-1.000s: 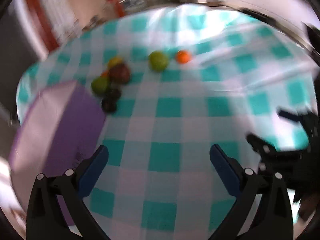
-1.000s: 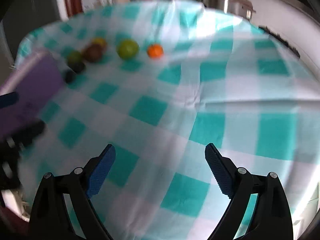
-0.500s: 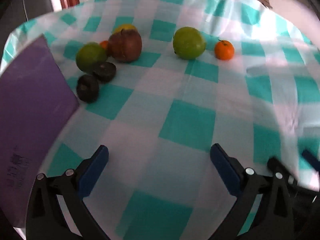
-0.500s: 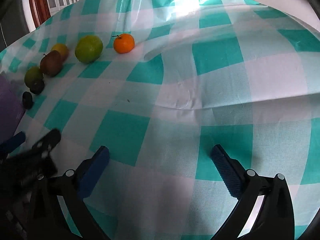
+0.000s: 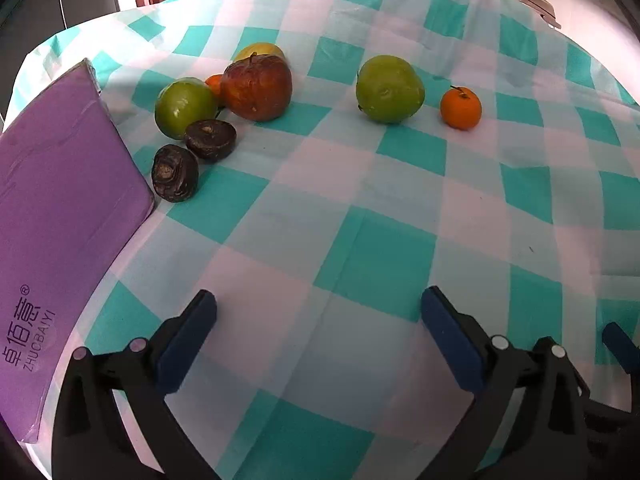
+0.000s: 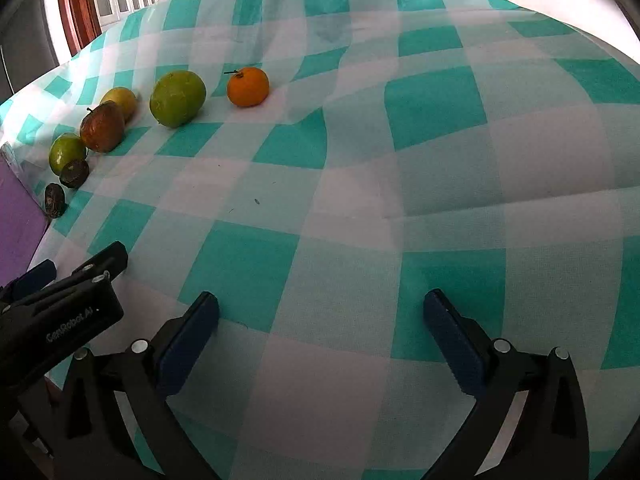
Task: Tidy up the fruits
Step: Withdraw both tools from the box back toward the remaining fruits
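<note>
I hold two grippers low over a table draped in a teal-and-white checked cloth. My left gripper has its blue-padded jaws spread wide with nothing between them. My right gripper is the same, jaws wide apart and empty, over bare cloth.

All the fruit lies ahead, well apart from both grippers. On the right sit a large green apple and, just beside it, a small orange tangerine with a short stem. To the left is a tight cluster: a reddish-brown apple, a smaller green fruit touching or nearly touching it, a yellow fruit mostly hidden behind, and a sliver of something orange between them, possibly a second tangerine. Two small dark, wrinkled round fruits lie in front; the nearer one rests against a flat purple box at the left edge.

I judge the apples firm and fairly heavy, smooth enough to roll, so I would close across their widest middle. The tangerine looks light and soft-skinned, wanting a gentle squeeze at its sides. The dark fruits seem light and low, best taken across their flat rims. The cloth is wrinkled and could bunch under a pad.
</note>
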A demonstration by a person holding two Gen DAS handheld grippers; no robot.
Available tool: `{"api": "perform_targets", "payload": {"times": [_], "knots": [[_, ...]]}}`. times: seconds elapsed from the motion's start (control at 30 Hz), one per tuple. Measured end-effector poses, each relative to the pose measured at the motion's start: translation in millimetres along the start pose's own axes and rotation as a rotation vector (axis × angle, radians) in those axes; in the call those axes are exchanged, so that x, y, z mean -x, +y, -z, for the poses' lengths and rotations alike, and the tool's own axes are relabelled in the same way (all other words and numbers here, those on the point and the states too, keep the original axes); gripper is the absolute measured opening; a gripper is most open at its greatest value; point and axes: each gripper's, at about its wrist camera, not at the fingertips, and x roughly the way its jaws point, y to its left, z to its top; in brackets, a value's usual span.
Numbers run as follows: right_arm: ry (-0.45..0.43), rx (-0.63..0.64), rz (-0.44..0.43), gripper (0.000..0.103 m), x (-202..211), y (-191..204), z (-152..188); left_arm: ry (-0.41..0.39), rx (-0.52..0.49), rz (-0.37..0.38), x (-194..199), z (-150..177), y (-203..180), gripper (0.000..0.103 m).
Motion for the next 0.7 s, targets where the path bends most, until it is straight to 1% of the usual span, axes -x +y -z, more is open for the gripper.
{"api": "perform_targets", "payload": {"times": [0.7], "knots": [[0.0,0.0,0.0,0.099,0.1,-0.2,-0.2,-0.001,0.001,0.002,-0.3,4.2,-0.7,0.102]]}}
